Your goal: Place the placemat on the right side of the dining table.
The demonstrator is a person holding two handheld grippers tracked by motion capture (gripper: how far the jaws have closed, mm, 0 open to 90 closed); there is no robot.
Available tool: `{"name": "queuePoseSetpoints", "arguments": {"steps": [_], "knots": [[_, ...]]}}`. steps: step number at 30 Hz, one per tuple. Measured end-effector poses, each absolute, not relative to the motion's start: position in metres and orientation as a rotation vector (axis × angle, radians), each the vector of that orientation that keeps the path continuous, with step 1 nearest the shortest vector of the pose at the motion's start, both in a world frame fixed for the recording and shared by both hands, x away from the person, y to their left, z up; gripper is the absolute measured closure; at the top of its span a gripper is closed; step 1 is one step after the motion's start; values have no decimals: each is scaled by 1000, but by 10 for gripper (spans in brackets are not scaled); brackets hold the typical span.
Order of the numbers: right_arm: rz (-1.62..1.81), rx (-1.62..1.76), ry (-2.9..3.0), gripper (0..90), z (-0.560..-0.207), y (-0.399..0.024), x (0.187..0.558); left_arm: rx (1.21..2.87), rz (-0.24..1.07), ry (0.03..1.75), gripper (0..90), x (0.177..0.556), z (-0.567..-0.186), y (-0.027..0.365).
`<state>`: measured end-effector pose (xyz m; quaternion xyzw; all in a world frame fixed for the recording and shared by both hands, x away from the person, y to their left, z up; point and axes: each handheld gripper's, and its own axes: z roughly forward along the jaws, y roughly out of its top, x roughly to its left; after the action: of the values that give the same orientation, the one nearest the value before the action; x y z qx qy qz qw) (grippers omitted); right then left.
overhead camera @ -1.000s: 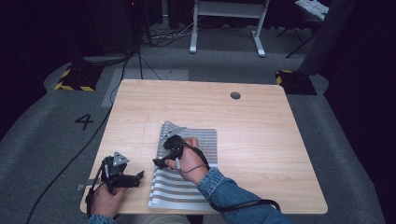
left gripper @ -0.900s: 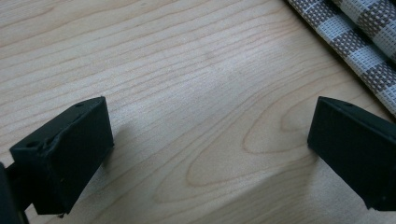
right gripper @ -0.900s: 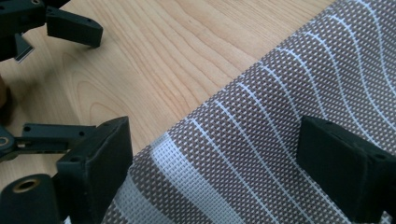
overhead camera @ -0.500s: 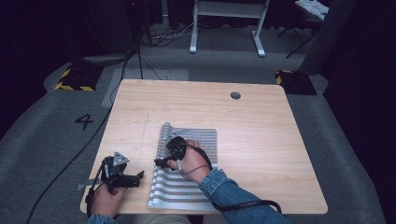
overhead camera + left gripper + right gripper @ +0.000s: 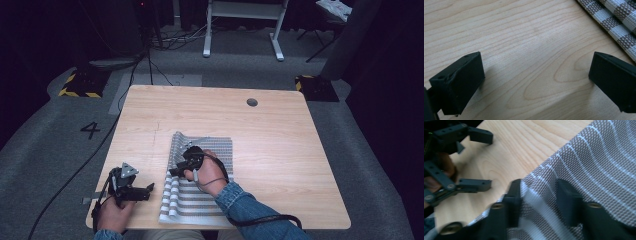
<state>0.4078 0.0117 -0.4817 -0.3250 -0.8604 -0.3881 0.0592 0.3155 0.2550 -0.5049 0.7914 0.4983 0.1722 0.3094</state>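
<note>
Our left gripper (image 5: 142,192) hangs released over the bare light wooden table (image 5: 280,150) at its near left corner, its two black jaws wide apart. Just right and farther in, our right gripper (image 5: 173,171) has just been closing on the left edge of the grey-and-white striped woven cloth (image 5: 220,150), a raised fold between its jaws, mid-table.

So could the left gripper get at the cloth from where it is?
Probably yes. The left gripper sits open on bare table, with the cloth edge just beyond one jaw and nothing between. The right gripper works farther up the same edge.
</note>
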Motion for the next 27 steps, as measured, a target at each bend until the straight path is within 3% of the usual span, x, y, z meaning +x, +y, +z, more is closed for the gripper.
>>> {"name": "queuePoseSetpoints", "arguments": {"steps": [5,14,27], "knots": [[-1199,-941,-2619,793,-470,5,404,2090,455,1317,2,316,-505,255],[-1253,-887,-2666,827,-428,-22,399,2095,447,1317,2,316,-504,255],[-1344,-912,-2780,853,-353,-101,400,2092,451,1312,2,319,-505,254]]}}
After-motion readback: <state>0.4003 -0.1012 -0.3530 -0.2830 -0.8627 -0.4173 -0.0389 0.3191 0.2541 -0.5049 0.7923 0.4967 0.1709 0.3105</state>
